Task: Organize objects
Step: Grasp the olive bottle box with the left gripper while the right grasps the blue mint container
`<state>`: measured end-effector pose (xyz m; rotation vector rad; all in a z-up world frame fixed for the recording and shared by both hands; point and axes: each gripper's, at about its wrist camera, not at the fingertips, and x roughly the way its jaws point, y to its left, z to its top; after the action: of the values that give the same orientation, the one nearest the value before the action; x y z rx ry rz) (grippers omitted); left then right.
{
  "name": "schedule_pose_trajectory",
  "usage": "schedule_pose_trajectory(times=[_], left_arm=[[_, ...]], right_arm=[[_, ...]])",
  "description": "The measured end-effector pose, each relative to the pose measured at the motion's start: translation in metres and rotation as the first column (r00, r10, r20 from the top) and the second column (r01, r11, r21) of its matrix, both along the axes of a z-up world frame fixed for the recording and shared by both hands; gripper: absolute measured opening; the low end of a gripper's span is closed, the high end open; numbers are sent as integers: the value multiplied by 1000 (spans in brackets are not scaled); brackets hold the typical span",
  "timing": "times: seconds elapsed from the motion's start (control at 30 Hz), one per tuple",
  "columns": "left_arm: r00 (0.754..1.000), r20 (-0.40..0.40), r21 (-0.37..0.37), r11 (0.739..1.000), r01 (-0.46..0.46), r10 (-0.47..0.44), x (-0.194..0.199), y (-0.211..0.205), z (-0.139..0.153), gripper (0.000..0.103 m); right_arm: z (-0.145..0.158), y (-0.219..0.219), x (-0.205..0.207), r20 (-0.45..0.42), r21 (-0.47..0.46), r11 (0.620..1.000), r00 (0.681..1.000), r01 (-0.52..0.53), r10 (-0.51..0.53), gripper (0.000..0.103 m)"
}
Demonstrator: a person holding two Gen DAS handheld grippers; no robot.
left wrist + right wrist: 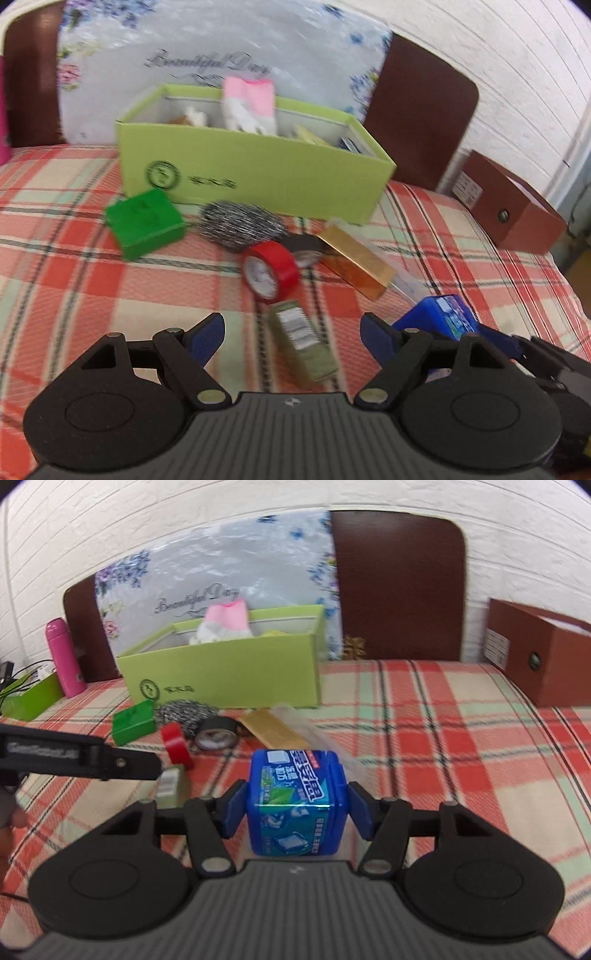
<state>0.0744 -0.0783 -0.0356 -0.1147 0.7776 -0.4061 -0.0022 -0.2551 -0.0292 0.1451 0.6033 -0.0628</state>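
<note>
Your right hand-held gripper point(295, 808) has its blue pads against both sides of the blue gum container point(297, 805), so that piece looks gripped and sits just in front of the clutter on the plaid bed cover point(461, 746). Your left hand-held gripper point(293, 332) is spread wide with nothing between its fingers, poised over the small olive-green box point(301, 341) lying flat on the cover.

You appear to be mid-sort: one item in hand, several not yet stowed. The lime-green cardboard box point(255, 173) at the head of the bed already holds a pink-and-white item and a few other pieces, so it is the likely destination. Just in front of it lie the green block point(144, 221), the steel wool scourer point(240, 223), the red tape roll point(271, 273), the black tape roll point(304, 249) and the gold box point(356, 264), crowded close together.

Next, you would probably carry the gum container up over the lime-green box's near wall before letting go, keeping clear of your left gripper, which sits close beside it.
</note>
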Motion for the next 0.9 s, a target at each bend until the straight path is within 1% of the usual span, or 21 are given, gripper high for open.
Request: schedule_pose_trajectory(times=[0.03, 0.07, 0.1, 0.13, 0.17, 0.2, 0.27, 0.3, 0.4, 0.47, 0.6, 0.73, 0.83, 0.87, 0.9], left_arm=[[1000, -7, -2, 1000, 21, -21, 3, -6, -3, 81], [999, -7, -2, 999, 41, -41, 5, -9, -6, 71], [998, -9, 2, 998, 66, -66, 7, -12, -8, 57], [997, -15, 12, 997, 78, -78, 8, -13, -11, 50], [996, -27, 13, 996, 85, -85, 9, -12, -14, 35], [995, -45, 5, 996, 93, -92, 9, -9, -18, 29], [993, -56, -28, 994, 104, -105, 6, 0, -20, 27], [992, -54, -24, 993, 113, -114, 2, 4, -20, 27], [989, -31, 31, 988, 149, -148, -10, 11, -19, 27], [986, -44, 64, 984, 164, -161, -15, 17, -20, 26], [985, -51, 93, 981, 172, -168, -22, 25, -21, 26], [984, -52, 125, 976, 177, -172, -22, 18, -21, 27], [981, -38, 161, 968, 194, -190, -24, 9, -21, 37], [980, -37, 165, 966, 200, -196, -25, 7, -21, 44], [979, -37, 168, 964, 205, -201, -25, 5, -22, 48]], right_arm=[[-1, -4, -6, -1, 9, 1000, 1000, 11, -11, 58], [-1, -7, -12, 0, 14, 1000, 1000, 17, -17, 58], [-1, -9, -16, -1, 17, 1000, 1000, 21, -21, 58], [0, -9, -19, -1, 19, 1000, 1000, 23, -22, 58], [0, -10, -22, -1, 19, 1000, 1000, 20, -20, 58], [0, -9, -24, -2, 18, 1000, 1000, 15, -15, 58], [0, -7, -26, 0, 12, 1000, 1000, 11, -11, 58], [-1, -5, -27, 1, 8, 1000, 1000, 8, -8, 58], [0, 1, -30, 4, -4, 1000, 1000, -5, 5, 58], [0, 3, -32, 7, 0, 1000, 1000, -13, 13, 58], [-1, 9, -34, 15, -25, 1000, 1000, -5, 6, 58], [-1, 14, -32, 13, -44, 999, 1000, 0, 0, 58], [-1, 18, -29, 12, -59, 998, 1000, -6, 6, 58], [-1, 18, -27, 11, -61, 998, 1000, -5, 6, 58], [-1, 19, -26, 13, -60, 998, 1000, 0, 1, 58]])
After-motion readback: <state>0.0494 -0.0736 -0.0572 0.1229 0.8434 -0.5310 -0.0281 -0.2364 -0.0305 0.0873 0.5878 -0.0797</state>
